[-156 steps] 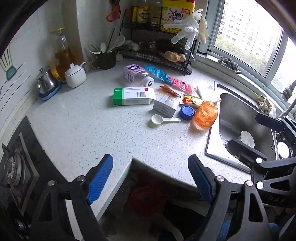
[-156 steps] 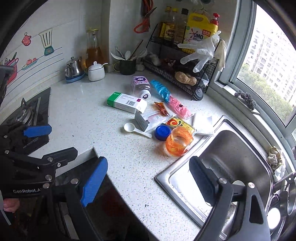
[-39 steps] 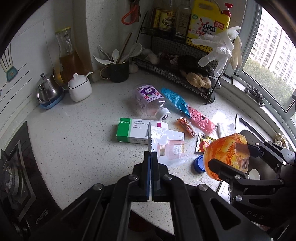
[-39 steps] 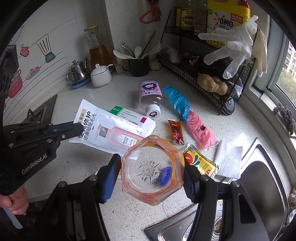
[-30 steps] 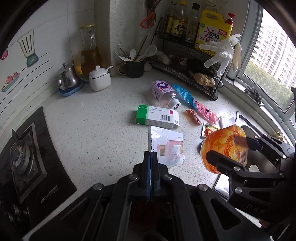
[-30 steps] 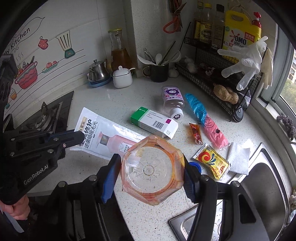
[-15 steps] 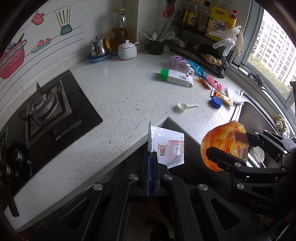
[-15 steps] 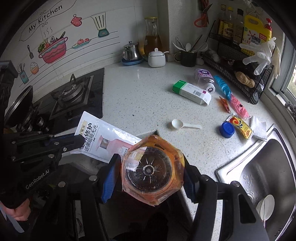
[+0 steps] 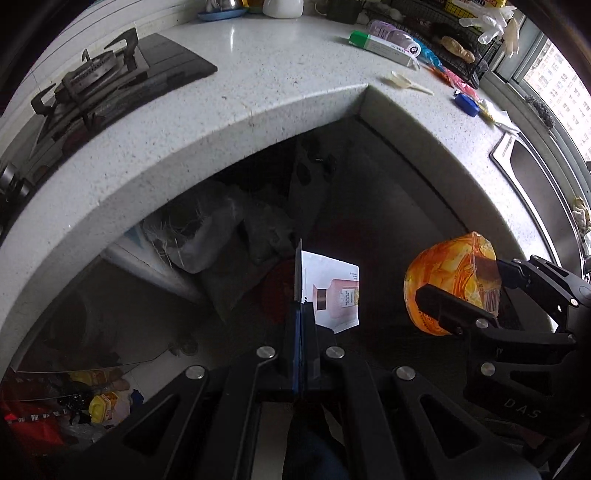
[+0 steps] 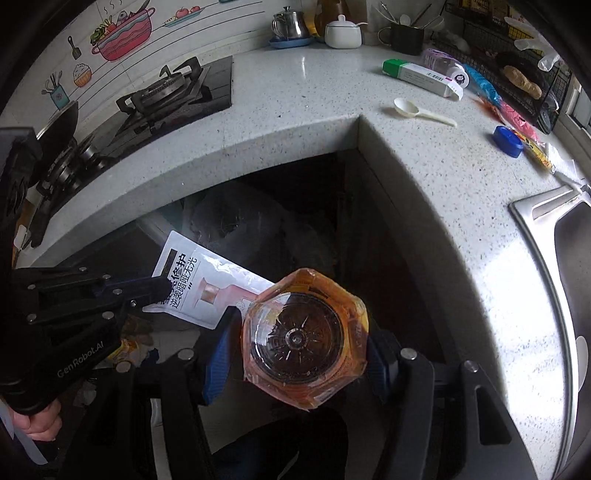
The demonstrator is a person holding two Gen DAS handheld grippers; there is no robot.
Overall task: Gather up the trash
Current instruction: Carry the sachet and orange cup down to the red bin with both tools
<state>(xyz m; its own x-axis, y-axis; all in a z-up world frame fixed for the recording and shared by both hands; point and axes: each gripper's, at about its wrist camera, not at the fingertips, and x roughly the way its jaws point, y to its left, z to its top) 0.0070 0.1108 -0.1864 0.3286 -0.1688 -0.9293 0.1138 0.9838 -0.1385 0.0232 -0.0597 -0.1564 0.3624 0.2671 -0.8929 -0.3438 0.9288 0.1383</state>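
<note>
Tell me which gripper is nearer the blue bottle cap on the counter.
Right. The right gripper, shut on the orange jar, hangs below the counter edge on the blue cap's side; the left gripper, pinching the white sachet, sits farther away.

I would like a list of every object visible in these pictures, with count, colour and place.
Orange plastic jar: 1, held below the counter edge.
White sachet with pink bottle print: 1, held, left of jar.
Green-and-white carton: 1, counter.
White plastic spoon: 1, counter.
Blue round cap: 1, counter, near sink.
Steel sink: 1, right.
Black gas stove: 1, left.
White lidded pot: 1, back.
Left gripper: shut on sachet.
Right gripper: shut on jar.
</note>
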